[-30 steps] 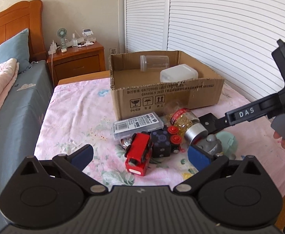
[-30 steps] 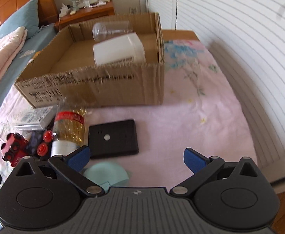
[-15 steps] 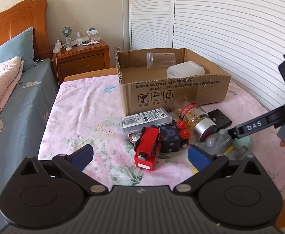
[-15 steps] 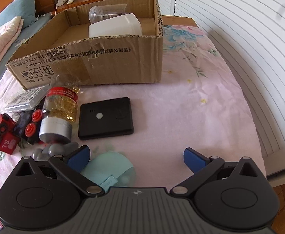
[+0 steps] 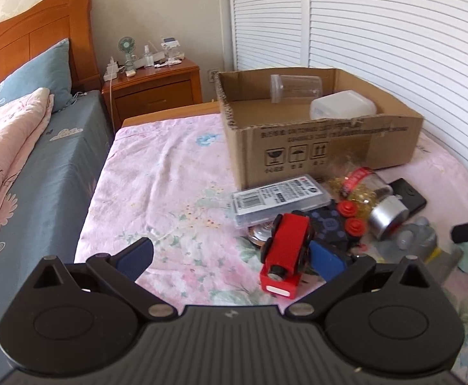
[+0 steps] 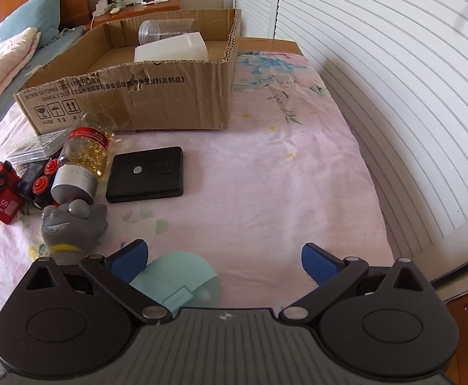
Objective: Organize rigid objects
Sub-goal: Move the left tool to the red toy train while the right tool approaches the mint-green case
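A cardboard box (image 5: pixel 330 147) (image 6: pixel 157 96) on the pink sheet holds a clear cup (image 5: pixel 294 87) and a white container (image 5: pixel 343 106). In front of it lie a red toy train (image 5: pixel 286 253) (image 6: pixel 3 189), a dark toy block with red knobs (image 5: pixel 336 224), a clear flat case (image 5: pixel 278 199), a jar with gold contents (image 6: pixel 83 160), a black pad (image 6: pixel 145 175), a grey figure (image 6: pixel 73 224) and a teal disc (image 6: pixel 182 282). My left gripper (image 5: pixel 230 256) is open, just left of the train. My right gripper (image 6: pixel 222 260) is open above the teal disc.
A bed with blue and pink bedding (image 5: pixel 25 160) lies to the left. A wooden nightstand (image 5: pixel 153 89) with small items stands at the back. White louvred doors (image 5: pixel 378 32) run along the right. The sheet's right edge (image 6: pixel 394 240) drops off.
Both grippers have pulled back and up from the pile. More of the sheet and objects shows now. The right gripper has left most of the left wrist view.
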Tool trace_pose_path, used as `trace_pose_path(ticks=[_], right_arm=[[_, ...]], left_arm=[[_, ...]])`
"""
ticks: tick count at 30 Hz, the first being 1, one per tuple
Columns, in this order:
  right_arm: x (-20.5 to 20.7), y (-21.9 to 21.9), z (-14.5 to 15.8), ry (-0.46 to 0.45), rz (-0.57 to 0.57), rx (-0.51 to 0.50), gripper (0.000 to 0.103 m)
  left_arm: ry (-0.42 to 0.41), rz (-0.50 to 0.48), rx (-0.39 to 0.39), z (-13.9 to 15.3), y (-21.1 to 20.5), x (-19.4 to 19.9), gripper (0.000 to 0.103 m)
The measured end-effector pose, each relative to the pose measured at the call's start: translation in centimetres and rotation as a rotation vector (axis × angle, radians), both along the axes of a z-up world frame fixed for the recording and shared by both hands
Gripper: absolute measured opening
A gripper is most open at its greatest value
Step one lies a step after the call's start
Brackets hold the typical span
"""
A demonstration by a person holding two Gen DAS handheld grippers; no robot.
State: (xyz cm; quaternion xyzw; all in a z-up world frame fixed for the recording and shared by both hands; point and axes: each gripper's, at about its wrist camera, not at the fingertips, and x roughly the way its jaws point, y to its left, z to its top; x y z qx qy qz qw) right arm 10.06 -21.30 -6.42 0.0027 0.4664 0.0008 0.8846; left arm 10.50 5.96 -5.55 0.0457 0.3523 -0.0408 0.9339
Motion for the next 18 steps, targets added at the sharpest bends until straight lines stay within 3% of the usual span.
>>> trace_pose_path(ticks=[8, 11, 18], right_arm=[[-1.9, -0.1, 0.7, -0.070, 0.098, 0.020, 0.103], [-2.8, -0.2, 0.9, -0.093, 0.150, 0.032, 0.103], [-3.4, 1.0, -0.7, -0.070, 0.215, -0.004, 0.103]], left_arm=[[-0.009, 0.079, 0.014, -0.1, 2.4, 1.2, 0.102], [-0.017, 0.045, 0.025, 0.2, 2.3, 1.0, 0.102], [0.001, -0.037, -0.048, -0.1, 0.0, 1.3, 0.102]])
